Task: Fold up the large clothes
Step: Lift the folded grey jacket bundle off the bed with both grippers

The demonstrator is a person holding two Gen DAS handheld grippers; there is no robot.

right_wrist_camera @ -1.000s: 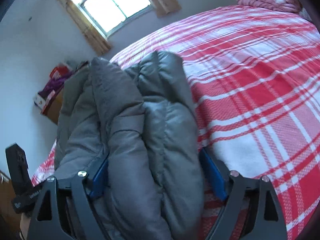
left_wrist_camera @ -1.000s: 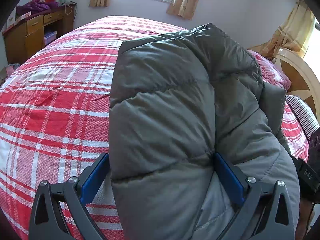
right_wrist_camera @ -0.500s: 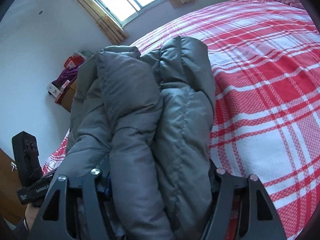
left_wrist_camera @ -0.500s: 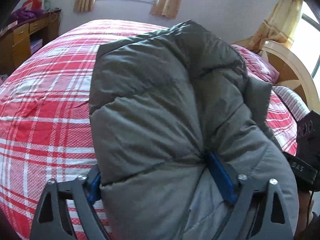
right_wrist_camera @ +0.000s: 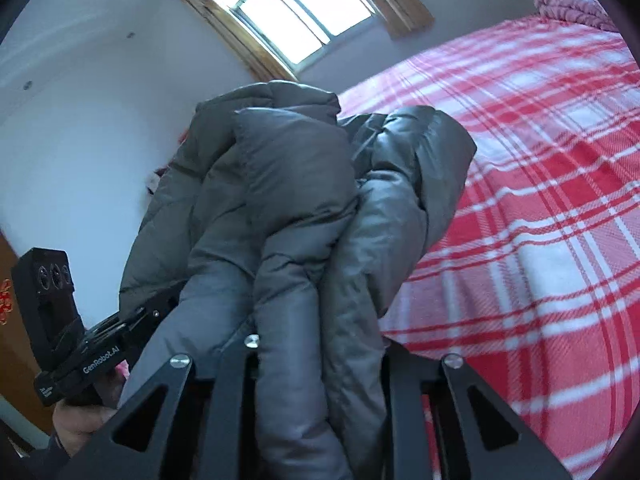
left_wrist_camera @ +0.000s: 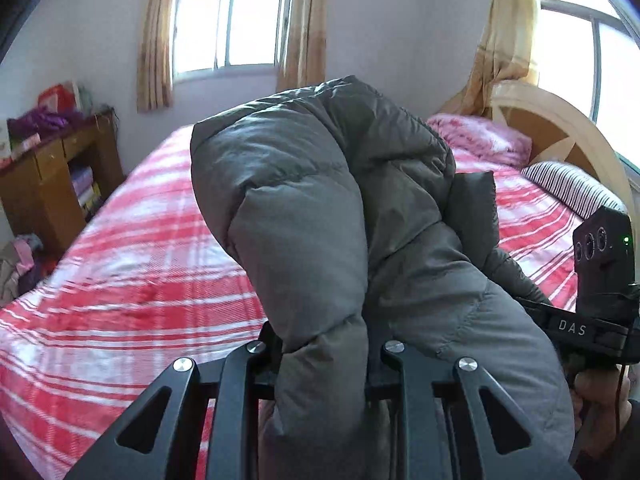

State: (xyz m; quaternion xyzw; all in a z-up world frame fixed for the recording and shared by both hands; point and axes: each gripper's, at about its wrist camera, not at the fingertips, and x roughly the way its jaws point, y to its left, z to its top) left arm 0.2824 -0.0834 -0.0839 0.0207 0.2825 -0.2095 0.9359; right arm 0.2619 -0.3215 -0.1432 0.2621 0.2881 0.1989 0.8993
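A bulky grey puffer jacket (left_wrist_camera: 320,200) is bunched up and held off the red plaid bed (left_wrist_camera: 120,280). My left gripper (left_wrist_camera: 324,352) has its jaws closing, and they pinch a thick fold of it. In the right wrist view the same jacket (right_wrist_camera: 280,180) rises in front of the camera. My right gripper (right_wrist_camera: 316,344) is also closing and squeezes another fold. The fabric hides the pads of both grippers. Each view shows the other gripper's black body at its edge, the right one (left_wrist_camera: 600,280) and the left one (right_wrist_camera: 52,300), each in a person's hand (right_wrist_camera: 80,420).
The plaid bed (right_wrist_camera: 540,200) spreads to the right of the jacket. A pink blanket (left_wrist_camera: 480,140) and a striped pillow (left_wrist_camera: 572,188) lie by the wooden headboard (left_wrist_camera: 560,120). A cluttered wooden desk (left_wrist_camera: 48,176) stands left of the bed.
Both pairs of jaws have gone from wide around the jacket to pinched on its folds. Both grippers have risen, lifting the jacket off the bed, so the windows now show.
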